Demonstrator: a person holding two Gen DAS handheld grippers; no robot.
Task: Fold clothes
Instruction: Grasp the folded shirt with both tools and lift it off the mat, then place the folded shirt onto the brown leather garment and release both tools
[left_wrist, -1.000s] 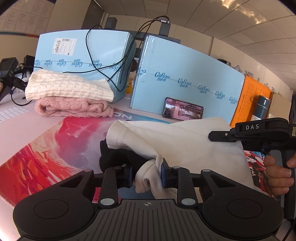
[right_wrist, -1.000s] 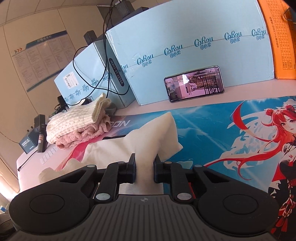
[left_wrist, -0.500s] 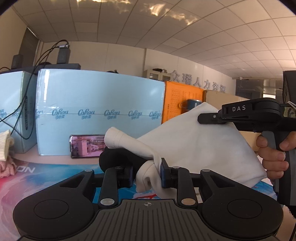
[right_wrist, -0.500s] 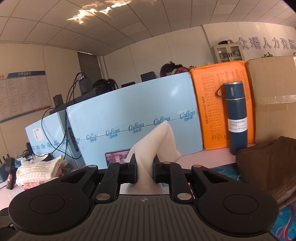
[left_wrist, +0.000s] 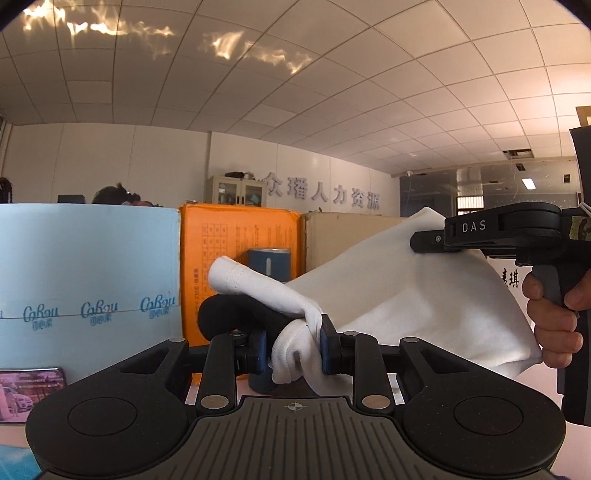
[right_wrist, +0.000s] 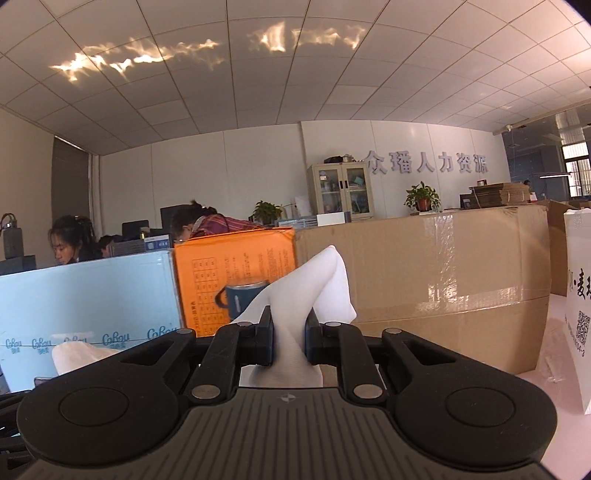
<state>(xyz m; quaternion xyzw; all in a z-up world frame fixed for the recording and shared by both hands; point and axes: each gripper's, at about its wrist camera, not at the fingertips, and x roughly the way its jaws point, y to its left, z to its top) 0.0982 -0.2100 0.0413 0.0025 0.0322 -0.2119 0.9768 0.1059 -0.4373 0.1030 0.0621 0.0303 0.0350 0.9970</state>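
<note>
A white garment (left_wrist: 399, 295) with a black part (left_wrist: 236, 314) hangs in the air, stretched between both grippers. My left gripper (left_wrist: 293, 350) is shut on a bunched white edge of it. In the left wrist view the right gripper (left_wrist: 421, 240), held by a hand (left_wrist: 554, 325), pinches the garment's upper corner at the right. From the right wrist view, my right gripper (right_wrist: 289, 341) is shut on a white fold (right_wrist: 317, 288) that sticks up between its fingers. The table is mostly out of sight below.
Behind stand light blue boxes (left_wrist: 85, 288), an orange box (left_wrist: 236, 240), a cardboard box (right_wrist: 443, 277) and a dark blue flask (left_wrist: 269, 264). A phone (left_wrist: 29, 391) leans at the lower left. A white paper bag (right_wrist: 578, 306) is at the right. People sit beyond the boxes.
Both grippers have risen and tilted up with the white garment, lifting it off the table mat. The views now show the room and ceiling instead of the mat and folded sweaters.
</note>
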